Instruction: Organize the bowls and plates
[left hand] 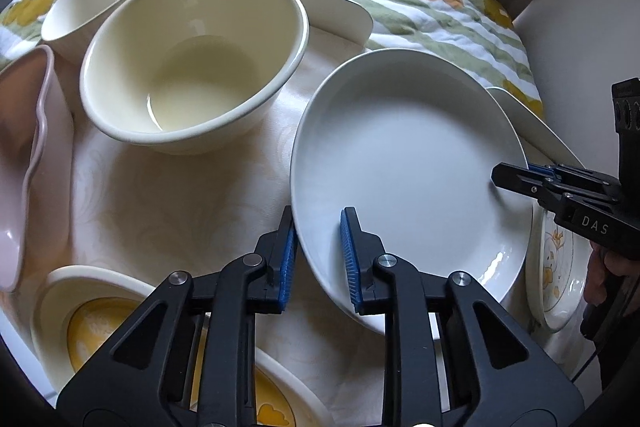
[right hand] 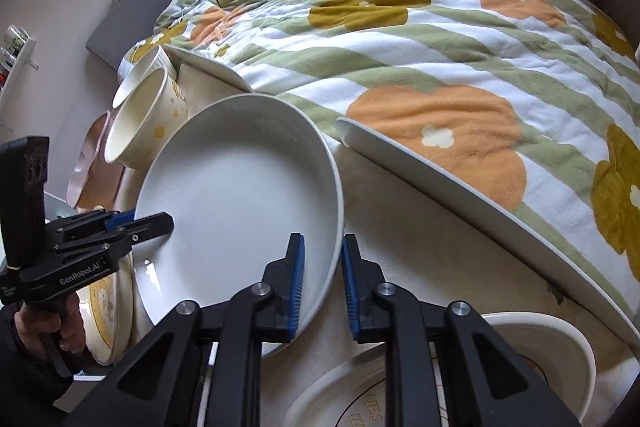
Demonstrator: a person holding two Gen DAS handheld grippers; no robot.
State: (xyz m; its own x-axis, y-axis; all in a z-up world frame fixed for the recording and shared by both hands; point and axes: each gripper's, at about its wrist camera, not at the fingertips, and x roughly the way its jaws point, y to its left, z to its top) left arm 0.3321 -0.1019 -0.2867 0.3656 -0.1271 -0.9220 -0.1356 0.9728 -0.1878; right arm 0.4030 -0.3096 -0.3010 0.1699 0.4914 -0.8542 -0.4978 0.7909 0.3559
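Two handheld claws, the left gripper (left hand: 318, 259) and the right gripper (right hand: 322, 287), each pinch opposite rims of one white plate (left hand: 408, 163), tilted above the cream tablecloth (left hand: 168, 203) beside a cream bowl (left hand: 192, 59), likely sharing its weight for lifting.

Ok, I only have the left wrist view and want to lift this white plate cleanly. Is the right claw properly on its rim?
Observer: Yes. The right claw straddles the white plate rim, one pad inside and one outside.
Operator: Anything beneath that claw?
Observer: A dish with brown lettering lies right under it.
Operator: And beyond the plate?
Observer: A long white platter lies along the edge of the floral blanket.
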